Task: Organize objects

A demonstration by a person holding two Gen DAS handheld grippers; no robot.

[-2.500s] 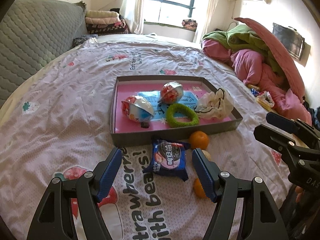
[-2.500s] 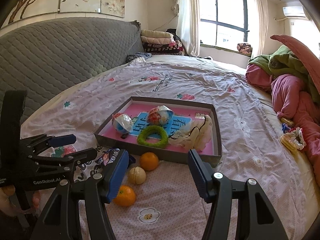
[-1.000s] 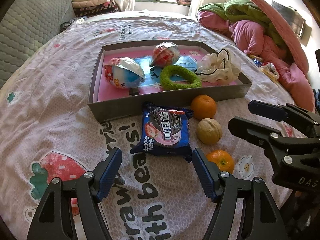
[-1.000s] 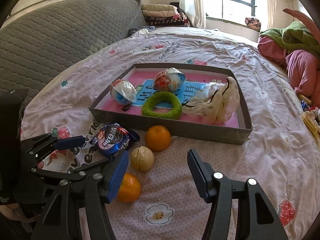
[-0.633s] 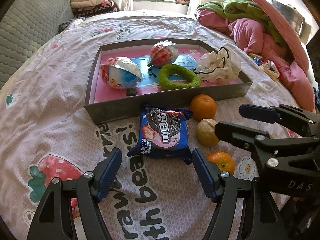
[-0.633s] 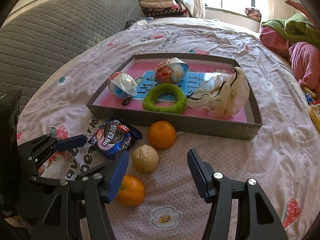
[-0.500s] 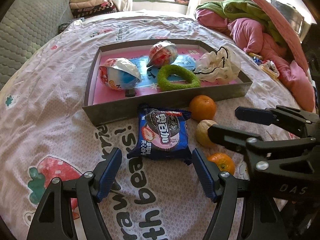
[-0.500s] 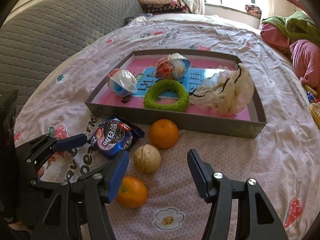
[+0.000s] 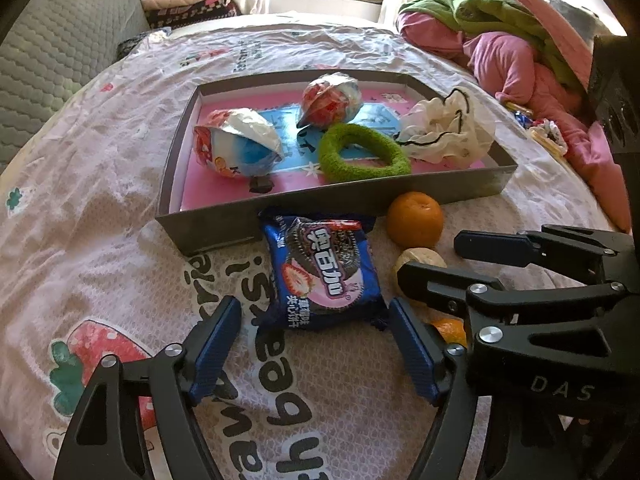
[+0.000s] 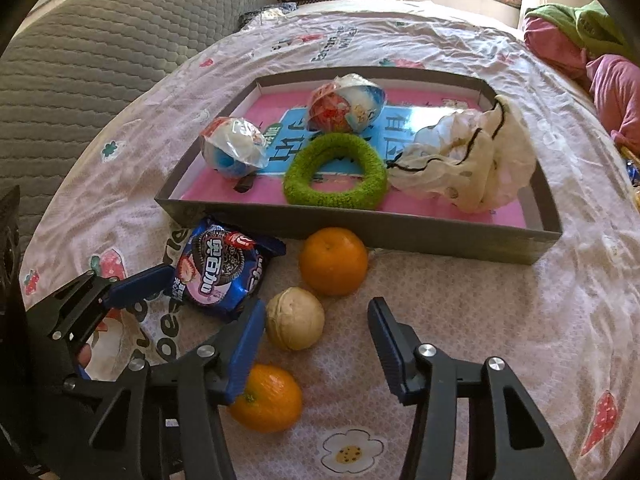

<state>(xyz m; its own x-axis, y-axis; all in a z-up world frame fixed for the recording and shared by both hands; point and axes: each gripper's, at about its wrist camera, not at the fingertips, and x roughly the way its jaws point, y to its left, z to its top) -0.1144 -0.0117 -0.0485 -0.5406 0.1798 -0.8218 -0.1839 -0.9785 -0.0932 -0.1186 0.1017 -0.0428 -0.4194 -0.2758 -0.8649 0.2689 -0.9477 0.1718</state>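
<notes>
Grippers lower, nearer | left gripper (image 9: 314,340) spread wide around cookie packet (image 9: 320,272) | right gripper (image 10: 316,332) spread, empty, over walnut (image 10: 295,323)

I count two oranges (image 10: 333,261) (image 10: 267,398), one walnut (image 10: 295,323) and one cookie packet (image 10: 218,268) on the bed. In my tray (image 10: 420,236) I see two wrapped balls (image 10: 233,147) (image 10: 346,103), one green ring (image 10: 335,172) and one white cloth (image 10: 472,160).

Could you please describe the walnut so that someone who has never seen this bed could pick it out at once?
Find the shallow grey tray on the printed bedspread; on the sheet before its near wall lie a cookie packet and three round things in a row. The walnut is the middle one, pale beige and wrinkled, between two smooth oranges.
</notes>
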